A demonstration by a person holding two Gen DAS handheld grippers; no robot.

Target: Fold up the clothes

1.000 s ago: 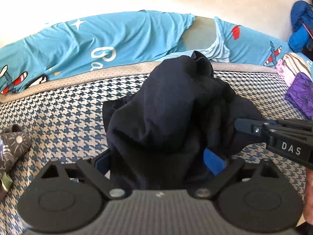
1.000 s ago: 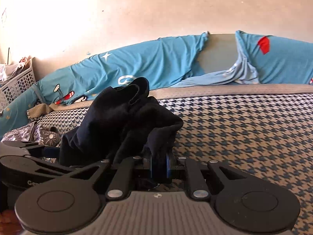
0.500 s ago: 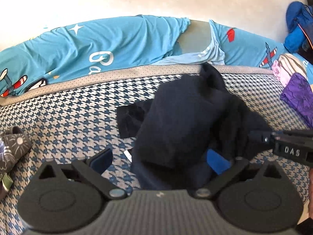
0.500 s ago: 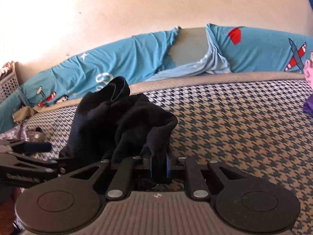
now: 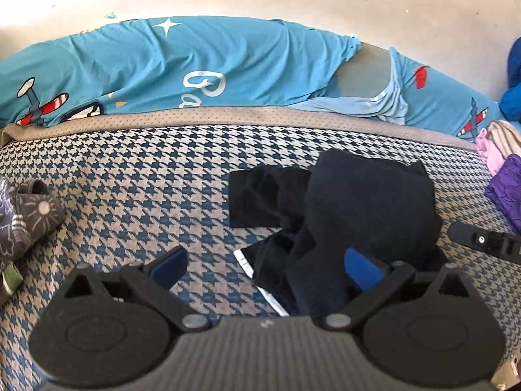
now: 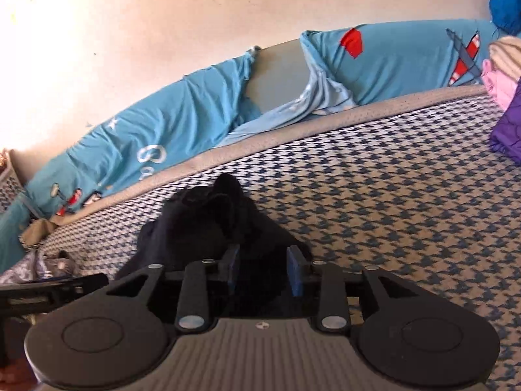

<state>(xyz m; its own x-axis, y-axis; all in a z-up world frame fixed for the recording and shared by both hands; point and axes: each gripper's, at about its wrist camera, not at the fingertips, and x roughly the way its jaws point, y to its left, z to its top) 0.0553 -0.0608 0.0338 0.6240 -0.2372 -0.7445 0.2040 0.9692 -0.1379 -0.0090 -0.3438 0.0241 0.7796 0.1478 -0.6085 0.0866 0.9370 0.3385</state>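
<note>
Black cloth is what we have in front of both tools: a dark garment (image 5: pixel 368 202) lies crumpled on the houndstooth mattress (image 5: pixel 136 189), just ahead of our left tool (image 5: pixel 265 265) and toward its right finger. Our left tool stands wide open with nothing between its blue pads; the cloth only brushes past the right pad. Our right tool (image 6: pixel 263 270) is partly open, its two blue pads apart with the garment's near edge lying in the gap between them; we cannot tell whether cloth touches either pad.

As for progress, we judge the garment far from folded: it sits in a bunched heap, one flat flap sticking out to the left of the pile, a corner pointing away from us, and a white care label (image 5: pixel 260 285) showing near our left tool. No squared edges or neat layers show. What is left, by our reading, is spreading it flat and then making the folds. To the right of the tools, purple cloth (image 5: pixel 506 192) and a pink and striped pile (image 5: pixel 496 143) rest on the mattress.

Writing is scarce: the blue bedsheet (image 5: pixel 202 65) beyond the mattress carries white script, of which only "Ga" reads. The label's print is too small to read.
</note>
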